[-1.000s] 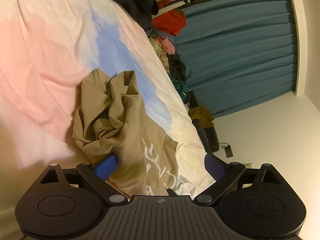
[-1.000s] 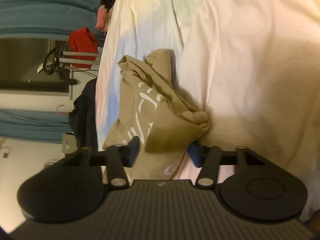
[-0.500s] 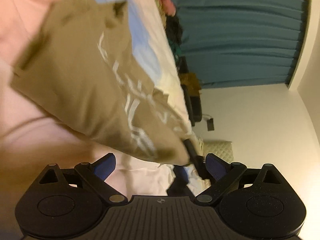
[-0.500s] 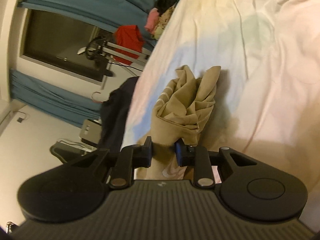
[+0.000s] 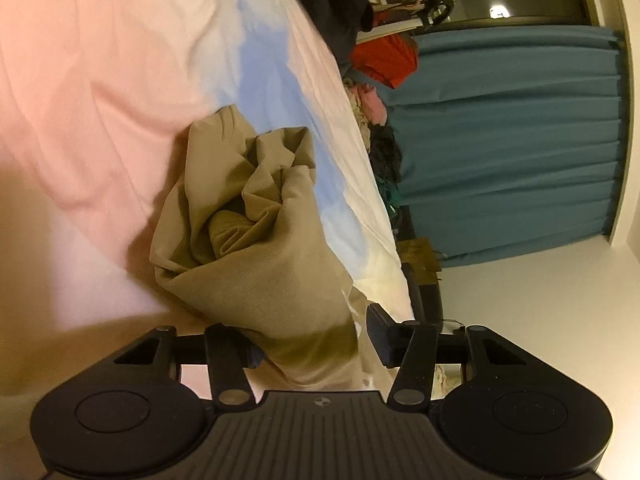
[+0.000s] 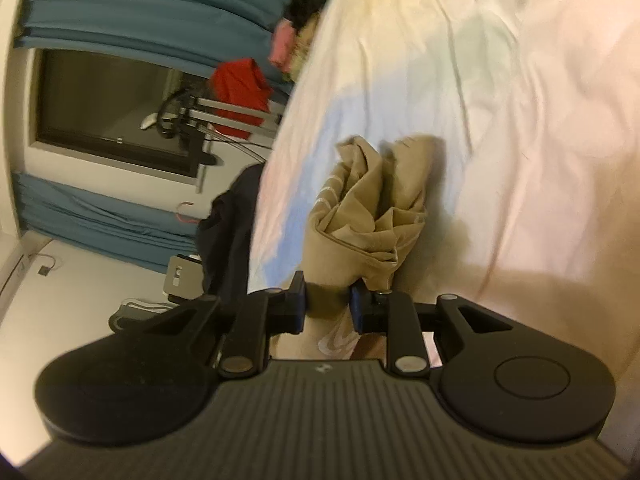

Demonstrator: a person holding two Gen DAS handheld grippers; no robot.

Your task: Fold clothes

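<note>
Tan shirt (image 5: 256, 248) bunched on bed (image 5: 100, 92), curtain (image 5: 504, 140) at 3 o'clock. Left gripper (image 5: 316, 340) closing around shirt edge, pads not yet pressing; right gripper (image 6: 326, 304) clenched on shirt (image 6: 372, 216).

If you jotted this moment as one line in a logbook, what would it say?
task: fold clothes | right gripper: clamped on tan shirt | left gripper: closing around shirt | surface: bed sheet
</note>
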